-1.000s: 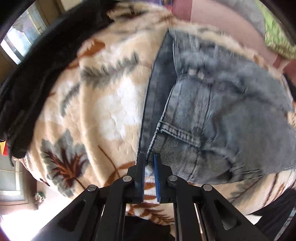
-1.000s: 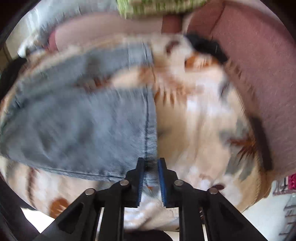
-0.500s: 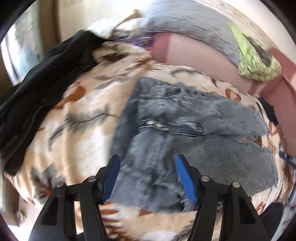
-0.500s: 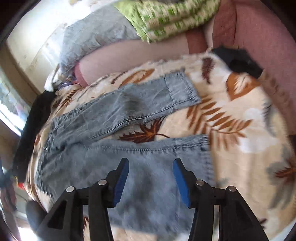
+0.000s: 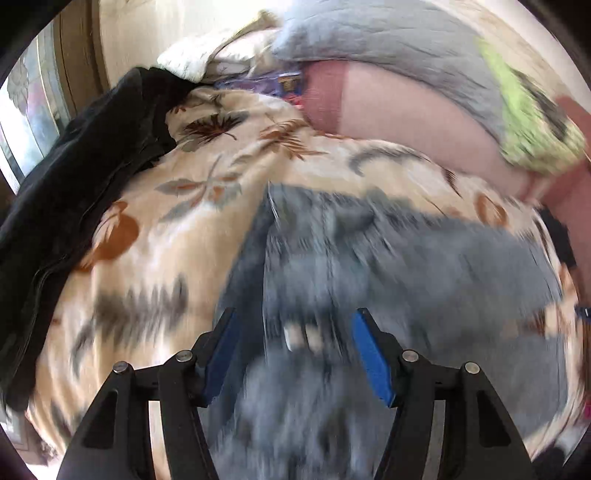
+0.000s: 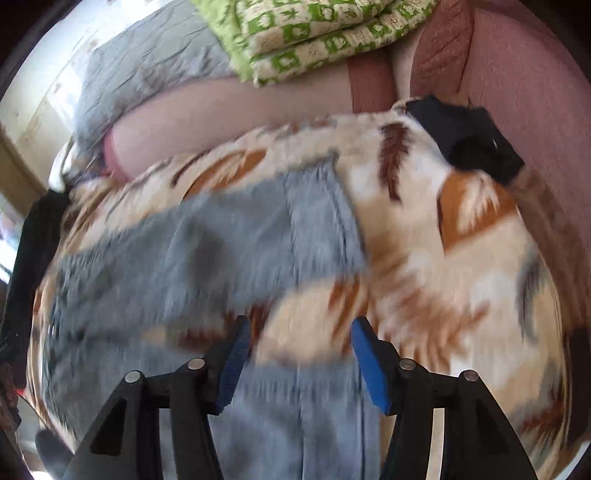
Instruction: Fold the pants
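Pants [image 5: 388, 258]: grey-blue denim, lying flat on the leaf-print blanket [image 5: 177, 229], blurred by motion in both views.
Waist end: toward the left gripper; in the left wrist view the waistband edge runs up the garment's left side and pale buttons show between the fingers.
Legs: in the right wrist view two legs [image 6: 236, 229] stretch away from the waist, their hems toward the right side of the frame; a wedge of blanket shows between them, so they lie spread apart.
Long axis: roughly left to right across the blanket, waist on the person's left, hems on the right.
Left gripper [image 5: 295, 350]: jaws spread wide, nothing between the blue pads [image 5: 369, 354], hanging over the waist area of the denim; contact with the cloth cannot be told.
Right gripper [image 6: 299, 362]: jaws parted, holding nothing, above the nearer leg and the gap between the legs.
Black garment [image 5: 74, 192]: heaped along the blanket's left edge, apart from the denim.
Green patterned cloth [image 6: 314, 33]: folded on the far side, beside a grey quilted pillow [image 6: 147, 74].
Black item [image 6: 465, 136]: on the blanket's far right corner, well clear of the hems.
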Tool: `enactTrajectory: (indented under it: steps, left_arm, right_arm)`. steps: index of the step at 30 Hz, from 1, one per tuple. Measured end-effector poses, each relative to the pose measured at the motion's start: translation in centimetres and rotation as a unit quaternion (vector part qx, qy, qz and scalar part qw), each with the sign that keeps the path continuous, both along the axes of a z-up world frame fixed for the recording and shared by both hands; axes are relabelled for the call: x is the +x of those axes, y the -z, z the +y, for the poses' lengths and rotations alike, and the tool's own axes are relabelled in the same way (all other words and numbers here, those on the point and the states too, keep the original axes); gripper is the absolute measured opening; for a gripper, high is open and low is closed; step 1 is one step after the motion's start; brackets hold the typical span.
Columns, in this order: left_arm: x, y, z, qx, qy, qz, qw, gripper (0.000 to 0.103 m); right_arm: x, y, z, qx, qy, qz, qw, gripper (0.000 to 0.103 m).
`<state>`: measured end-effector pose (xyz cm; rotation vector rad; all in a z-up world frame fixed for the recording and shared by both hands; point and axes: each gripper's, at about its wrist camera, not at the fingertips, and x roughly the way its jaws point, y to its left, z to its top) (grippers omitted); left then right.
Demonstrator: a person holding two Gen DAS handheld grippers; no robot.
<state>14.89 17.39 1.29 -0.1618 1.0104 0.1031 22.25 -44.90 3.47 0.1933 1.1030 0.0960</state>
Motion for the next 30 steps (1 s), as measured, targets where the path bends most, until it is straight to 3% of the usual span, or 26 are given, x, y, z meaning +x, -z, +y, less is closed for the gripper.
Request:
enactTrajectory:
  steps: [3,6,13,16,17,18,20,25,26,28,29,30]
  left_arm:
    - [6.0,2.3,1.8,-0.039,-0.027,0.031,0.9984,0.051]
    - [9.9,4.2,2.6,-0.068,-0.045,0.052,0.9953,0.051]
    - [14.2,6.5,2.6,-0.073,-0.065,0.071,0.9927,0.051]
    - [15.1,7.1,2.0,-0.053,-0.056,0.069,0.9947,0.046]
    - [15.5,7.3,1.7,-0.039,-0.054,0.071,0.9953,0.043]
    - [15.7,7.4,1.5,-0.023,-0.052,0.073,0.9957,0.040]
    - [15.9,7.4,1.2,-0.006,-0.053,0.070,0.9961,0.039]
    - [16.2,7.4,1.1,0.008,-0.060,0.070,0.9957,0.037]
    - [16.2,7.5,0.9,0.019,-0.058,0.069,0.9958,0.037]
    - [16.3,7.5,0.3,0.042,-0.058,0.063,0.9955,0.037]
    - [16.2,7.4,0.0,0.053,-0.055,0.062,0.9951,0.037]
    - [16.1,7.1,-0.2,0.060,-0.051,0.064,0.9949,0.037]
  right_arm:
    - [5.4,0.5,-0.9,0.008,0.014,0.017,1.000,0.060]
    - [9.0,1.1,-1.3,-0.004,0.011,0.023,1.000,0.060]
    - [16.1,4.8,-0.5,-0.043,0.000,0.056,0.997,0.060]
    - [17.3,6.6,0.2,-0.051,-0.008,0.066,0.996,0.054]
    - [17.6,7.3,0.5,-0.059,-0.012,0.072,0.996,0.036]
    - [17.6,7.7,0.7,-0.075,-0.012,0.073,0.994,0.027]
    - [17.5,7.5,0.7,-0.090,-0.006,0.061,0.994,0.020]
    - [15.6,4.5,1.0,-0.139,0.014,0.010,0.990,0.018]
    - [15.2,5.1,0.9,-0.179,0.023,0.013,0.983,0.018]
    - [15.2,7.2,0.4,-0.211,0.036,0.056,0.975,0.020]
    - [14.9,7.5,-0.2,-0.180,0.034,0.059,0.981,0.021]
    - [14.1,6.5,-0.9,-0.154,0.049,0.035,0.986,0.021]
